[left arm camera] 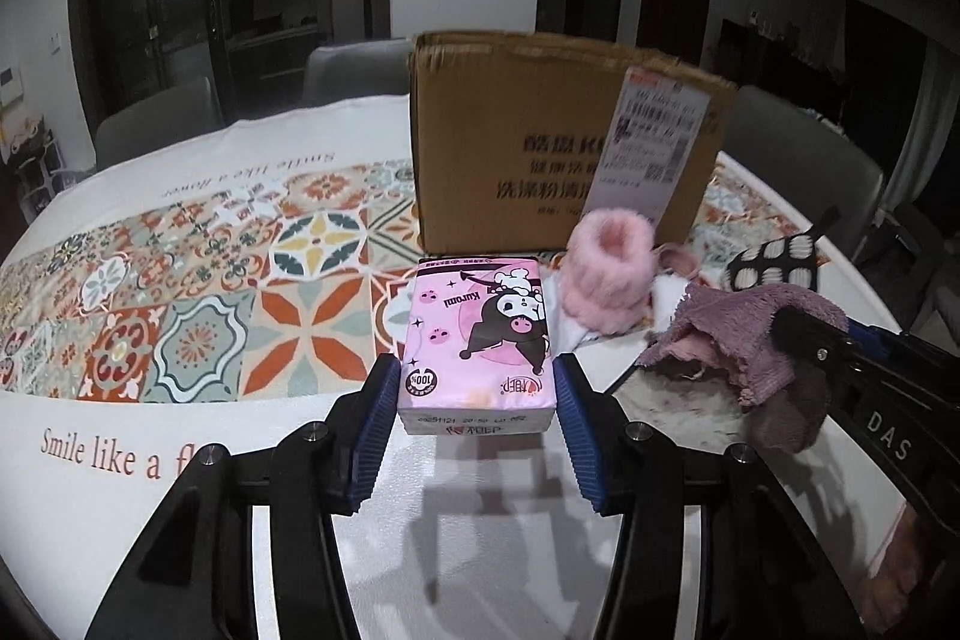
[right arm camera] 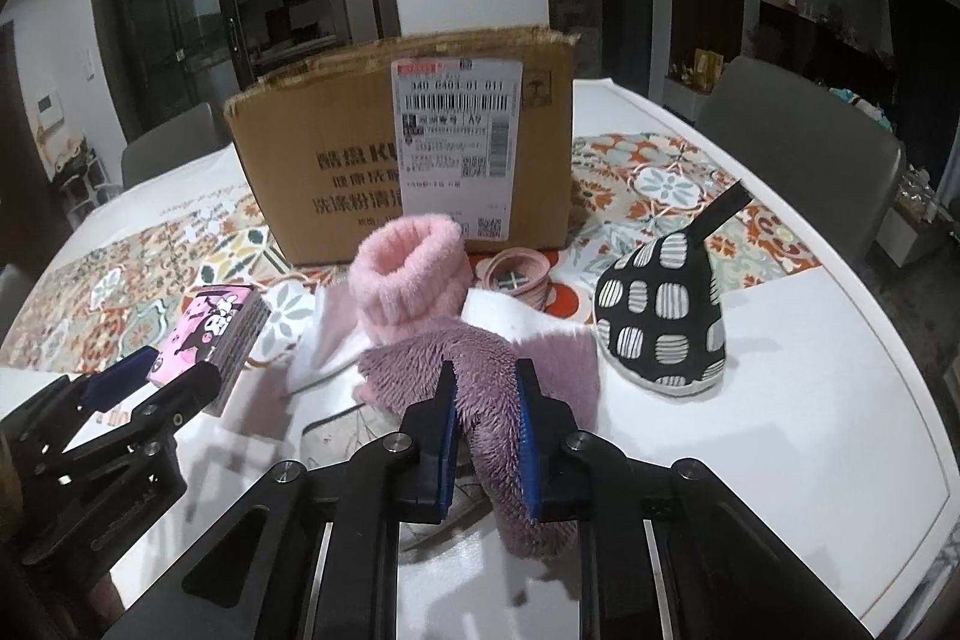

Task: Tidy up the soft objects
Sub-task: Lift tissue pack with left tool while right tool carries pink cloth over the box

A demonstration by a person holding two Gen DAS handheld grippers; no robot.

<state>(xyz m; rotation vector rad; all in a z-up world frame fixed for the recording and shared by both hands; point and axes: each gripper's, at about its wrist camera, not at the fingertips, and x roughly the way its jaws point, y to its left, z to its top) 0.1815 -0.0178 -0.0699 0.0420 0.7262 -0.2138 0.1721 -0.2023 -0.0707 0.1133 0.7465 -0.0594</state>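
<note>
Notably fuzzy mauve cloth (right arm camera: 480, 370), crumpled.

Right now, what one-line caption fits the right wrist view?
Right gripper pinches a purple fuzzy cloth before a cardboard box, while the left gripper holds a pink tissue pack.

I see a glossy plastic-wrapped tissue pack (left arm camera: 477, 340) and a shaggy purple cloth (right arm camera: 480, 370). The cardboard box (right arm camera: 336, 142) looks matt, its paper label (right arm camera: 459, 136) smooth. The desk (right arm camera: 810, 400) shines.

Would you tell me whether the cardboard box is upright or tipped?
Upright: the cardboard box stands on the table with its torn top edge upward.
</note>
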